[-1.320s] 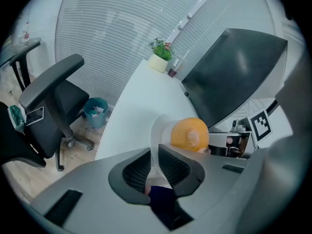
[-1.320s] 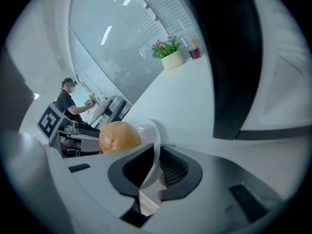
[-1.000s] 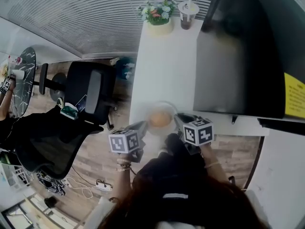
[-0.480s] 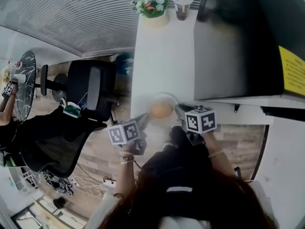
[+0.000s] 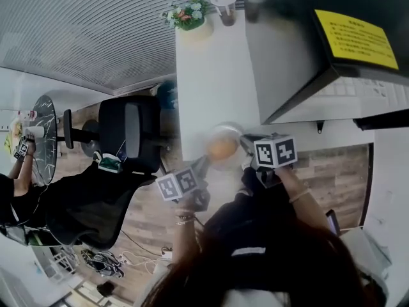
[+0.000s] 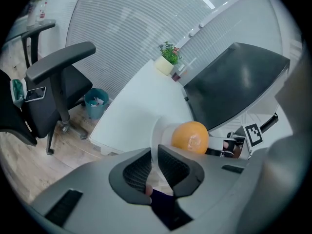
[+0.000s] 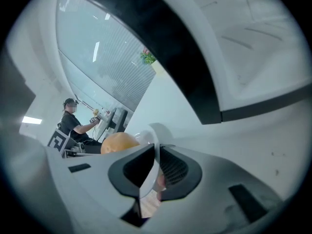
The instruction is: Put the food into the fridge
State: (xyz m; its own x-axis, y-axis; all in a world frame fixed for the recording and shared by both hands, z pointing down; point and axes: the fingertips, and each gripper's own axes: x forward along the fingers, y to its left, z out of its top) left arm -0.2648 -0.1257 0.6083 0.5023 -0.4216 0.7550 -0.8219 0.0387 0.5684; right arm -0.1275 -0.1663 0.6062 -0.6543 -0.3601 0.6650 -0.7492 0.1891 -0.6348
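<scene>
An orange point(image 5: 222, 148) sits on a white plate point(image 5: 218, 132) at the near edge of a white counter point(image 5: 211, 75). My left gripper point(image 5: 203, 165) is shut on the plate's left rim, which shows as a thin white edge point(image 6: 156, 135) between its pads, with the orange point(image 6: 190, 137) just beyond. My right gripper point(image 5: 246, 147) grips the right rim point(image 7: 155, 136); its jaws have just been closing on that rim, and the orange point(image 7: 119, 143) lies to its left. The black fridge point(image 5: 300, 37) with a yellow label stands on the counter just right of the plate.
At the counter's far end stand a potted plant point(image 5: 187, 15) and a cup with a straw point(image 5: 223, 4). A black office chair point(image 5: 128, 133) is on the wooden floor to the left. Further left, a person point(image 5: 19, 171) sits at a round table.
The head view has shifted, so the fridge's yellow label and white front show more. Plate, orange and both grippers stay at the counter's near edge, slightly rolled.
</scene>
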